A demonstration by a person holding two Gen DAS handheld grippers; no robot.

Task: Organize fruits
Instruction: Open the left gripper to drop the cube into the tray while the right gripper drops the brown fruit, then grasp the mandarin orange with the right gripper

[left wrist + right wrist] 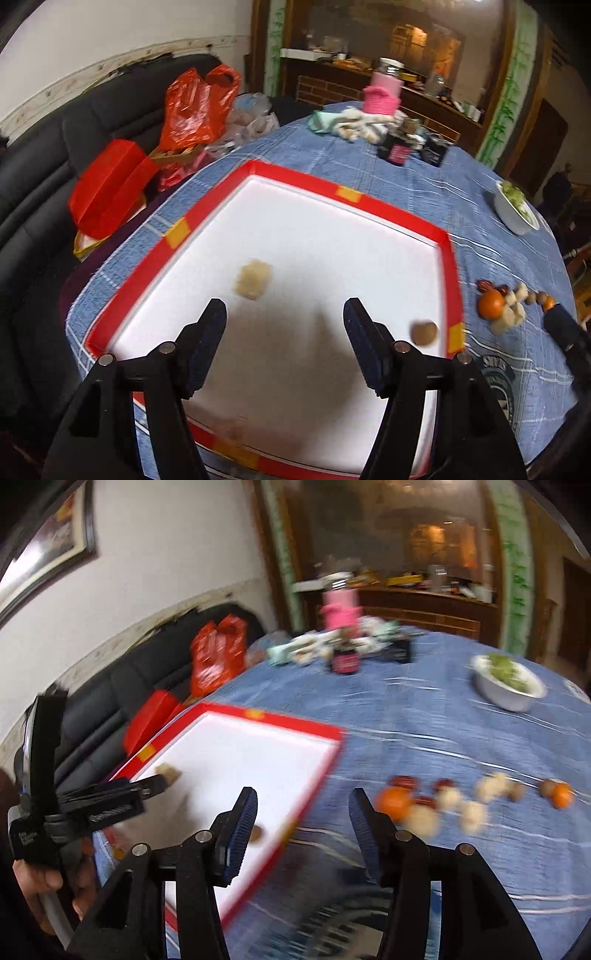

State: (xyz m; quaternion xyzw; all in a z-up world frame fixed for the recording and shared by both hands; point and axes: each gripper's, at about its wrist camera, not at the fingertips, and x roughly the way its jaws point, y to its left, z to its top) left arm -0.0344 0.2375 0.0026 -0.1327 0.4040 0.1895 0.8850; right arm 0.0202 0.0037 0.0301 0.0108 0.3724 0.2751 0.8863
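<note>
A red-rimmed white tray (402, 217) lies on the blue tablecloth; it also shows in the right wrist view (332, 734). In it lie a pale knobbly piece (253, 278) and a small brown round fruit (424, 333). My left gripper (284, 314) is open and empty above the tray. My right gripper (303, 805) is open and empty over the tray's right edge. To the tray's right lies a row of fruits: an orange (395, 802), red dates (404, 782), pale pieces (474, 814), a second small orange (562, 794).
A white bowl of green food (508, 685) stands at the far right. Dark jars (397, 149), a pink container (382, 94) and cloths sit at the table's back. Red bags (195, 107) rest on the black sofa at left.
</note>
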